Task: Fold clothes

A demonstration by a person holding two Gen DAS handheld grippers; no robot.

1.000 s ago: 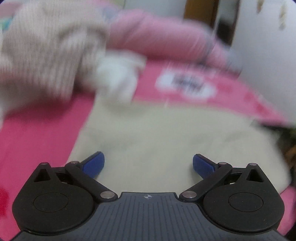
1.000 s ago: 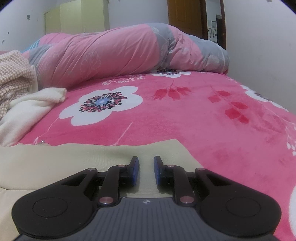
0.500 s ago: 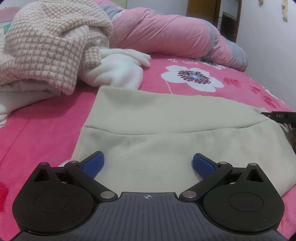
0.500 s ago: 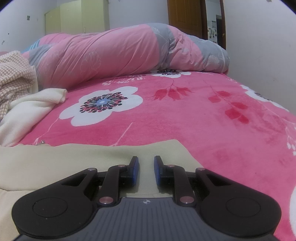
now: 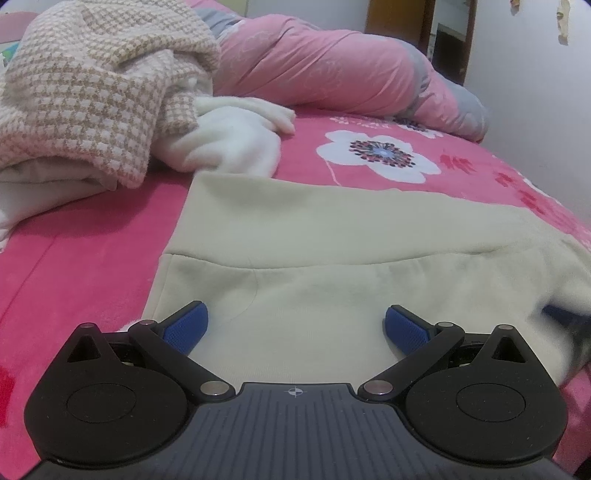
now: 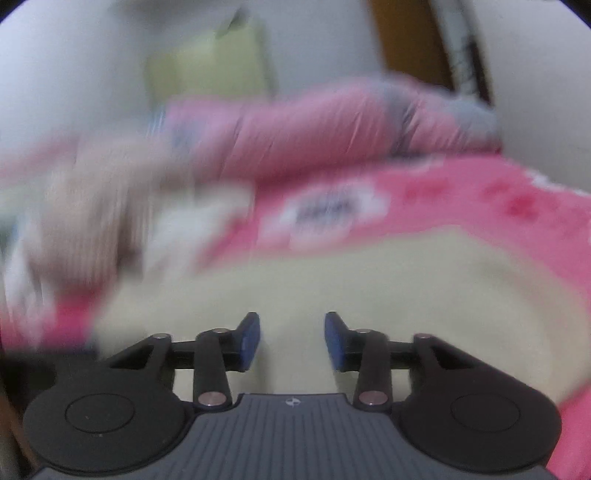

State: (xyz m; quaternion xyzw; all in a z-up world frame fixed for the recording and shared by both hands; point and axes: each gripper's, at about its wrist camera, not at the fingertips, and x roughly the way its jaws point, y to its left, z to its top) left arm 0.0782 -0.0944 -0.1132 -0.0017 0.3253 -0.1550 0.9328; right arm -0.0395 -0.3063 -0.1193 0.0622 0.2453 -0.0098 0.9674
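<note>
Left wrist: cream garment (image 5: 314, 258) lies flat beneath the wide-open left claw (image 5: 293, 326).

A bed (image 5: 92, 258) in pink floral bedding, a rolled pink quilt (image 5: 332, 70), white walls (image 5: 528, 66), a brown wooden door (image 5: 395, 22).

Matt cream fleece garment (image 5: 332, 236) lies on plush pink floral blanket (image 5: 92, 236).

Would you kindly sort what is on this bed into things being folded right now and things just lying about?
In hand:
- cream garment, spread flat
- left gripper, open above it
- right gripper, jaws opening, nothing pinched

Lying about:
- houndstooth garment, heaped
- white fleece garment beside it
- pink duvet, rolled up
- floral bedspread
</note>
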